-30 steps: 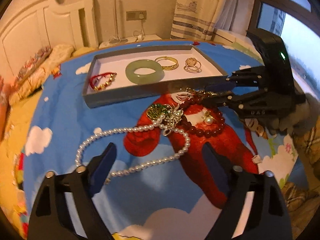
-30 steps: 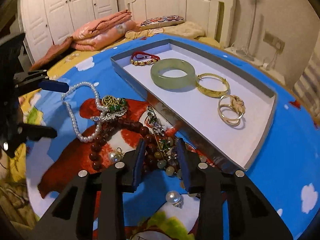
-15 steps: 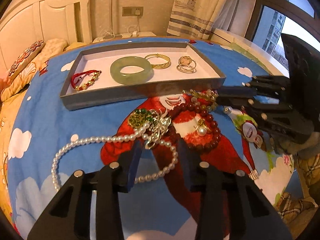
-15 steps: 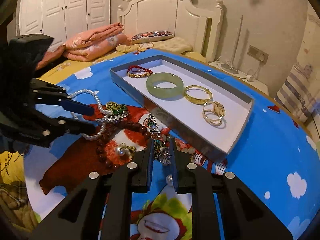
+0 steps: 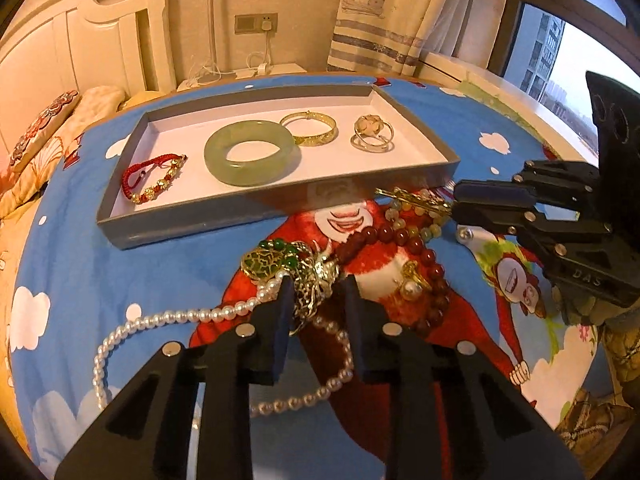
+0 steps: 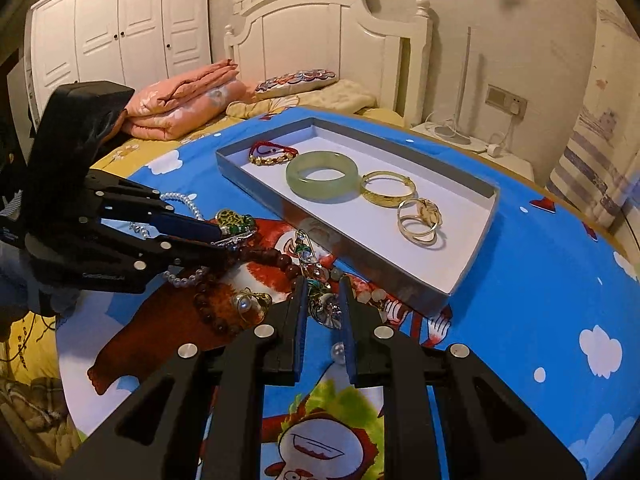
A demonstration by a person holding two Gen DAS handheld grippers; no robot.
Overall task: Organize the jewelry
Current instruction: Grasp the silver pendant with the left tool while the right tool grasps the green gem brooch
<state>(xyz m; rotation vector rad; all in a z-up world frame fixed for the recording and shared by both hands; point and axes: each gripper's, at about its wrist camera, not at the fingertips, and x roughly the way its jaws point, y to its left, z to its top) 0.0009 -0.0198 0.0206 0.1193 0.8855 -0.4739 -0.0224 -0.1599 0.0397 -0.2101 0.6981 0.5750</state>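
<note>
A grey tray point(image 5: 192, 220) point(image 6: 460, 284) holds a red cord bracelet point(image 5: 154, 178), a jade bangle point(image 5: 252, 152) point(image 6: 322, 176), a gold bangle point(image 5: 310, 130) and gold rings point(image 5: 372, 136). In front of it lies a tangle: a pearl necklace point(image 5: 180, 316), a green and gold brooch point(image 5: 280, 264) point(image 6: 234, 220), a dark red bead bracelet point(image 5: 400, 240) and a gold beaded chain point(image 5: 416, 200). My left gripper point(image 5: 316, 292) is closed on the brooch cluster. My right gripper point(image 6: 324, 300) is closed on the end of the gold beaded chain point(image 6: 320, 300).
The table has a blue cartoon cloth point(image 5: 80, 264). A loose pearl point(image 6: 338, 350) lies under the right gripper. A bed with folded pink blankets point(image 6: 184, 100) stands behind, and a curtain point(image 5: 392, 16) and window lie to the right.
Both grippers moved in and narrowed: the left closed around the brooch cluster, the right around the chain end. The tray's contents stayed put.
</note>
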